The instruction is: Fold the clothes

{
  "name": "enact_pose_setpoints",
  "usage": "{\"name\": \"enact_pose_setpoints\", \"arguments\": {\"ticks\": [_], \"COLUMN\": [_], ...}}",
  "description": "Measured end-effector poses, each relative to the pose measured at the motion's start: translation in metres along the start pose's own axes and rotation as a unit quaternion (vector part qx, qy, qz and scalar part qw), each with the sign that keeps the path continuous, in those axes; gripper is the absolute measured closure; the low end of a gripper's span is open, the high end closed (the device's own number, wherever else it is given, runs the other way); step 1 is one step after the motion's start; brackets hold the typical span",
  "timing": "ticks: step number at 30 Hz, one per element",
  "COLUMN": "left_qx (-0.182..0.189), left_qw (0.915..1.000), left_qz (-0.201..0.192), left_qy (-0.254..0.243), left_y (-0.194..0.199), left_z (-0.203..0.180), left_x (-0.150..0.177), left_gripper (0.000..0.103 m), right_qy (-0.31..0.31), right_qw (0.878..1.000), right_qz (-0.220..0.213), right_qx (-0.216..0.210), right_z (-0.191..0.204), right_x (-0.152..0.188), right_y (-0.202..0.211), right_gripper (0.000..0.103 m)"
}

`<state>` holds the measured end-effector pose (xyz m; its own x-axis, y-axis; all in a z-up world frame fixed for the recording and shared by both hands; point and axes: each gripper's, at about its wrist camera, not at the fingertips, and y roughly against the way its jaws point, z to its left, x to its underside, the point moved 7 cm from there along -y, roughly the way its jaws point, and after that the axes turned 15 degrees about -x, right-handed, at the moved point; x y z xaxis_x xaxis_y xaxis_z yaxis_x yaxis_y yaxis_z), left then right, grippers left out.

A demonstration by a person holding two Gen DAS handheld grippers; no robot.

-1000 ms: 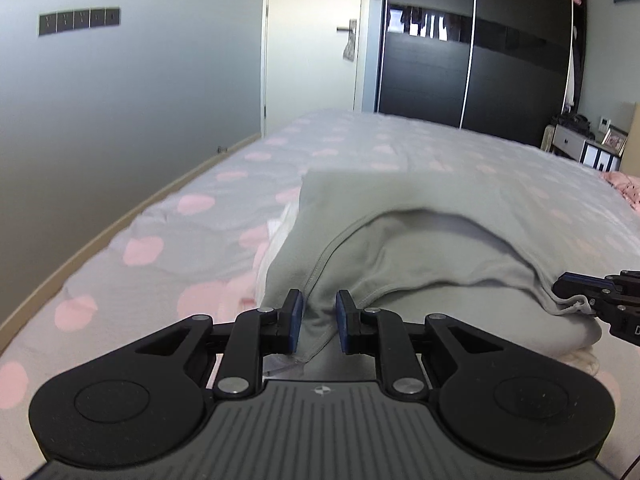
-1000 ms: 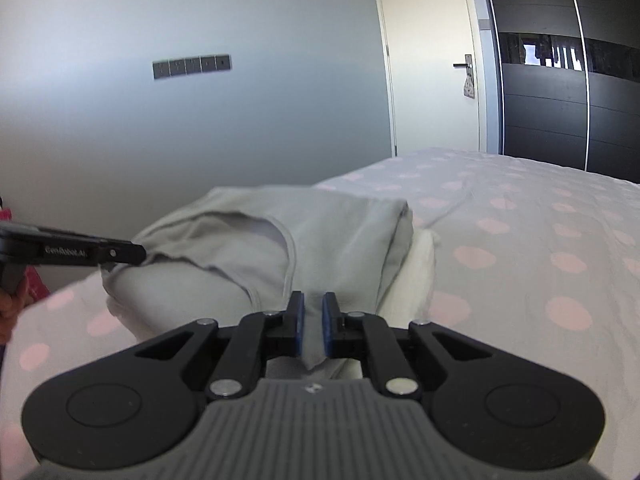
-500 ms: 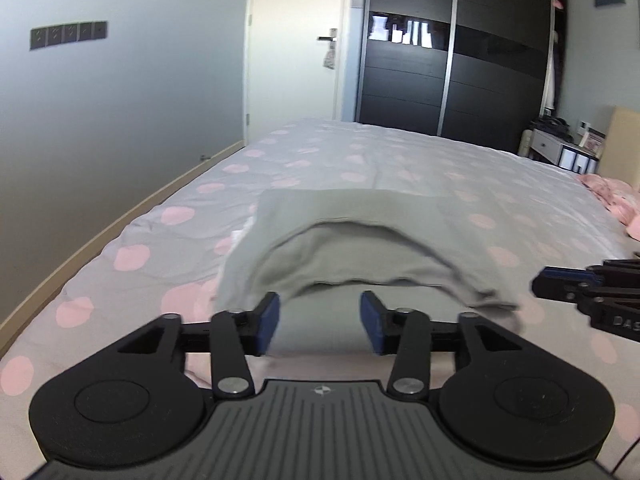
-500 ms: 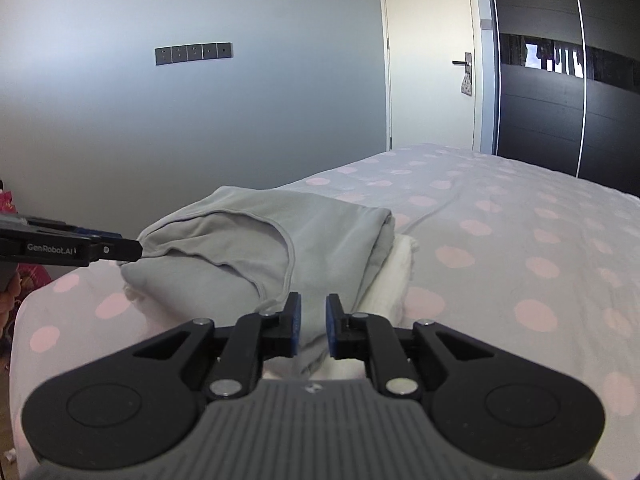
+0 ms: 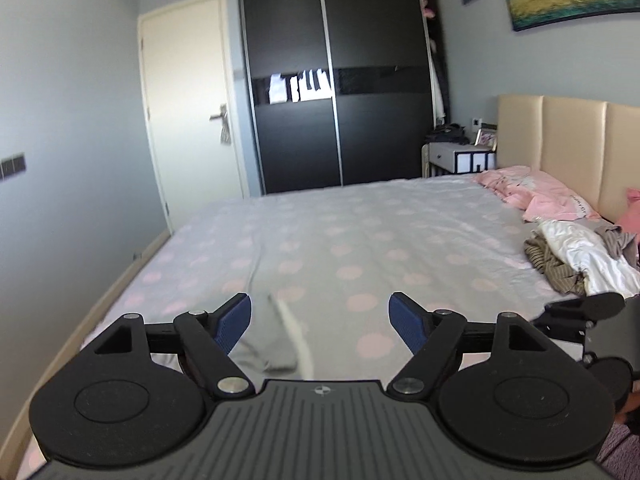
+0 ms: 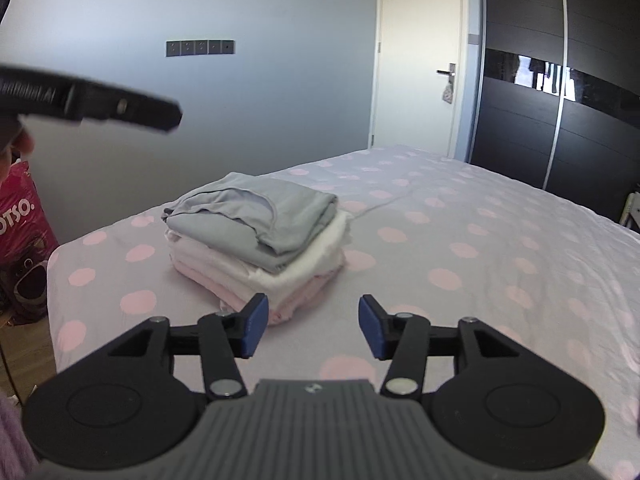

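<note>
Grey top (image 6: pixel 256 220), folded into a rough rectangle, lies uppermost on a small stack of folded clothes (image 6: pixel 264 268) near the corner of the bed (image 6: pixel 480 240). Its neckline faces up and shows as a curved seam with a paler inner layer inside it, and the cloth sags a little over the stack's right edge. Beneath it are thicker white folds, and pale pink ones at the bottom. The stack rests on a grey sheet dotted with pink spots.

Both claws are spread wide and hold nothing. The right claw (image 6: pixel 314 326) hovers just short of the stack, its blue pads apart over bare sheet. The left claw (image 5: pixel 320 322) is raised above the bed and looks along it toward the headboard (image 5: pixel 568 152); only a blurred edge of the grey top (image 5: pixel 276 344) shows low between its fingers. From the right wrist view the left claw's arm crosses the upper left, well above the stack.

A loose heap of unfolded clothes (image 5: pixel 576 260) lies near the headboard beside pink bedding (image 5: pixel 532 192).
</note>
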<state>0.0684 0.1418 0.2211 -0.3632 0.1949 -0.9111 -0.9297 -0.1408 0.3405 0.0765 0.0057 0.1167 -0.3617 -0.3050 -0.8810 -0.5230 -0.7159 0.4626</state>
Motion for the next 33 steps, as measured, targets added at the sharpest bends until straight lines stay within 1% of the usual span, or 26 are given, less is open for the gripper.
{"name": "enact_pose_setpoints", "arguments": {"ticks": [1, 2, 5, 8, 10, 12, 14, 16, 20, 23, 26, 28, 30, 33], "left_qx": [0.004, 0.008, 0.02, 0.03, 0.034, 0.038, 0.034, 0.022, -0.004, -0.011, -0.009, -0.01, -0.013, -0.019], "left_qw": [1.0, 0.9999, 0.9996, 0.9992, 0.9988, 0.9974, 0.9955, 0.9939, 0.991, 0.9914, 0.9909, 0.9905, 0.9905, 0.9905], "left_qz": [-0.004, -0.006, -0.018, -0.028, -0.026, -0.021, -0.017, -0.011, 0.001, 0.029, 0.076, 0.097, 0.105, 0.109], "left_qy": [-0.004, -0.007, -0.008, 0.003, 0.024, 0.058, 0.087, 0.107, 0.134, 0.128, 0.111, 0.098, 0.087, 0.082], "left_y": [0.007, 0.013, 0.029, 0.043, 0.05, 0.056, 0.06, 0.061, 0.062, 0.06, 0.053, 0.048, 0.043, 0.036], "left_z": [-0.01, -0.021, -0.055, -0.088, -0.105, -0.117, -0.125, -0.133, -0.148, -0.165, -0.179, -0.184, -0.188, -0.193], "left_x": [-0.004, -0.006, -0.006, 0.003, 0.012, 0.024, 0.036, 0.05, 0.085, 0.122, 0.155, 0.171, 0.18, 0.185], "left_gripper": [0.027, 0.027, 0.027, 0.027, 0.027, 0.027, 0.027, 0.027, 0.027, 0.027, 0.027, 0.027, 0.027, 0.027], "right_qy": [-0.006, -0.012, -0.034, -0.066, -0.076, -0.079, -0.079, -0.079, -0.1, -0.13, -0.147, -0.15, -0.163, -0.172], "right_qw": [1.0, 1.0, 0.999, 0.995, 0.993, 0.991, 0.989, 0.987, 0.979, 0.966, 0.951, 0.944, 0.936, 0.933], "right_qz": [-0.005, -0.011, -0.029, -0.051, -0.06, -0.066, -0.063, -0.056, -0.036, -0.012, 0.007, 0.005, -0.003, -0.023], "right_qx": [0.008, 0.015, 0.032, 0.046, 0.063, 0.085, 0.105, 0.126, 0.176, 0.222, 0.272, 0.293, 0.311, 0.314], "right_z": [0.0, 0.0, 0.002, 0.004, 0.006, 0.007, 0.007, 0.004, -0.007, -0.016, -0.02, -0.021, -0.024, -0.029], "right_x": [0.005, 0.009, 0.023, 0.036, 0.045, 0.055, 0.067, 0.081, 0.116, 0.144, 0.167, 0.175, 0.179, 0.18], "right_y": [0.015, 0.029, 0.064, 0.092, 0.107, 0.12, 0.132, 0.142, 0.164, 0.176, 0.186, 0.19, 0.194, 0.191], "right_gripper": [0.035, 0.03, 0.028, 0.025, 0.022, 0.019, 0.015, 0.014, 0.012, 0.011, 0.011, 0.011, 0.011, 0.011]}}
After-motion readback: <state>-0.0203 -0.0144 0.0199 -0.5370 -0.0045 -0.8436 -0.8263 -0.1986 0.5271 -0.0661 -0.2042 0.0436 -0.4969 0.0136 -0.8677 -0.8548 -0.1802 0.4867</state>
